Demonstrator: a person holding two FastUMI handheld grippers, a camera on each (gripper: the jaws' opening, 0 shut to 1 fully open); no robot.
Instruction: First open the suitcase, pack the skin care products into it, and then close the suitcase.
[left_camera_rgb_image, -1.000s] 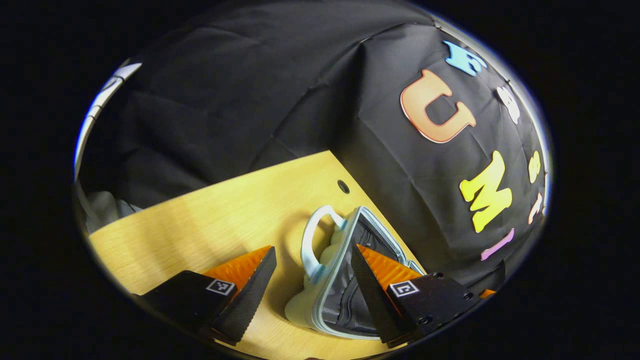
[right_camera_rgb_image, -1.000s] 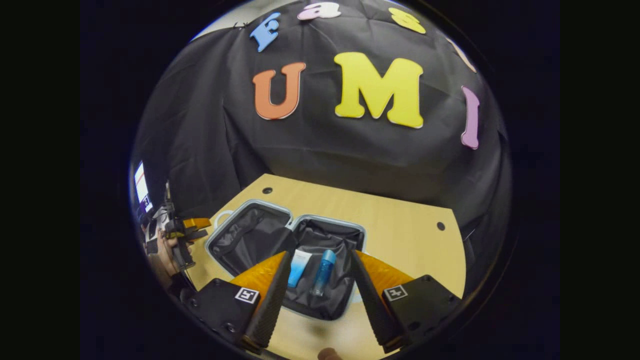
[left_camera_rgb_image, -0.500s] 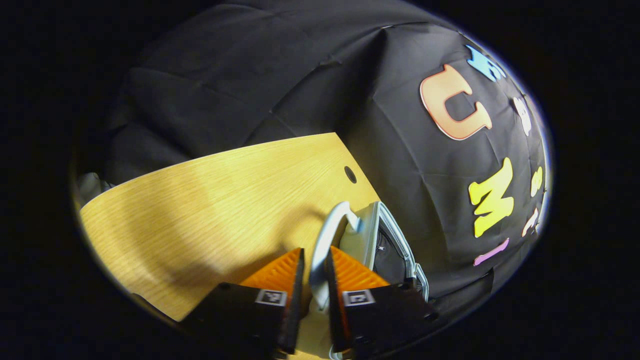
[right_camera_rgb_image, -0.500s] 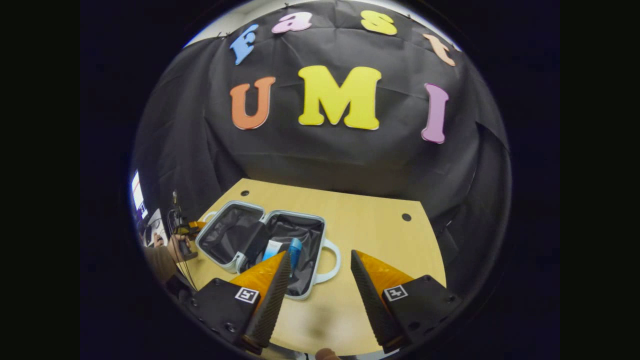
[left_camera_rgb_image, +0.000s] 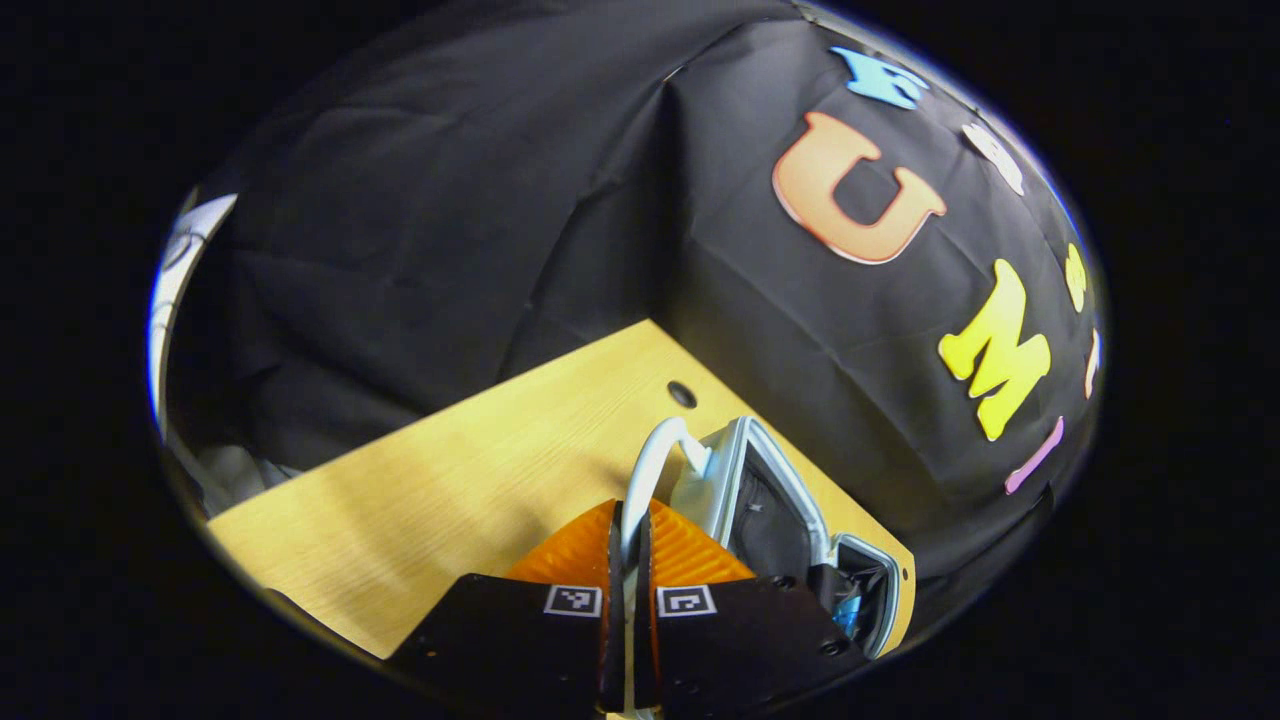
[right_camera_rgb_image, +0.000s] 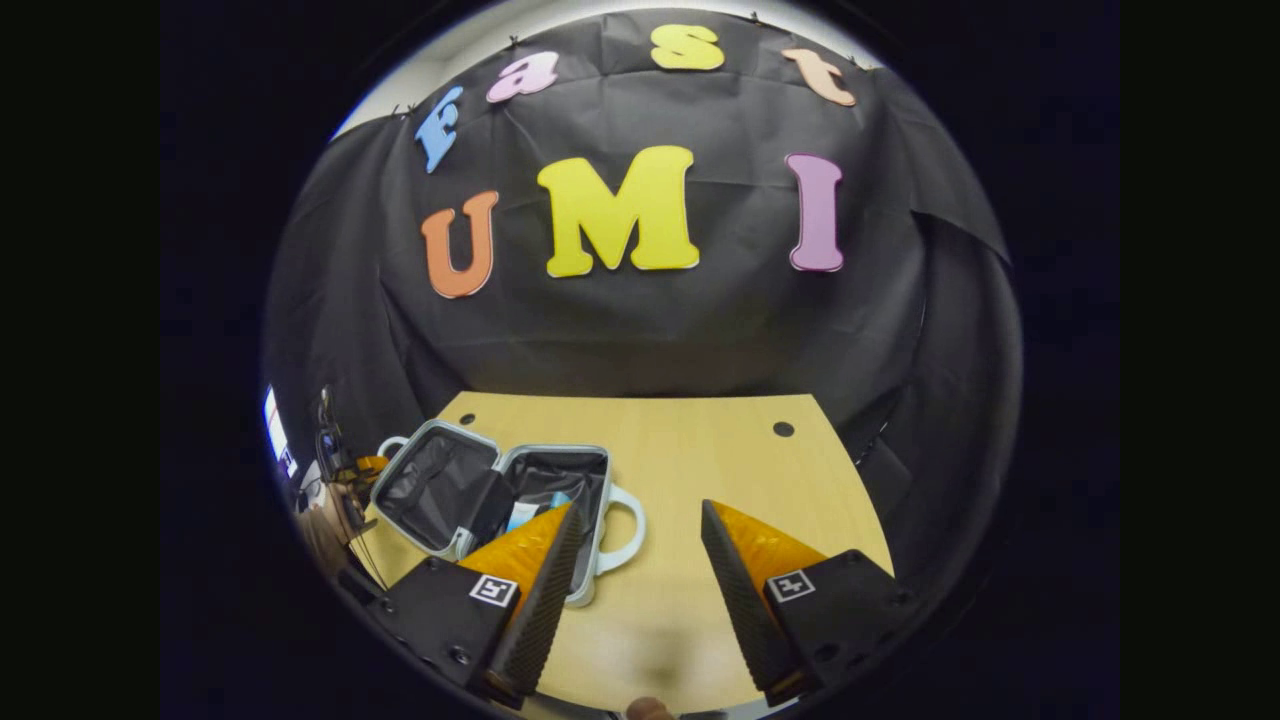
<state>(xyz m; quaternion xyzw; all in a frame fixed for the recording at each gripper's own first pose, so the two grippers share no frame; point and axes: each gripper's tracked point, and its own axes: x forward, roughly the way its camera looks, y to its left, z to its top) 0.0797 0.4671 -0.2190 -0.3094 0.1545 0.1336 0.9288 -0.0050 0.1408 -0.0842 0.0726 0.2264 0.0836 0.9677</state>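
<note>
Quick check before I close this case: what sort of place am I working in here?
Most likely a recording booth, not a home: black cloth wall drapes behind a bare wooden table with cable holes, and the only prop is the small open suitcase, its handle pinched by the left gripper.

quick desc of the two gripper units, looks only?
Left gripper and right gripper look alike: black blocky bodies with visible screws, each half bearing a small square black-and-white marker tag, and two wedge-shaped, ribbed fingers tapering forward.
</note>
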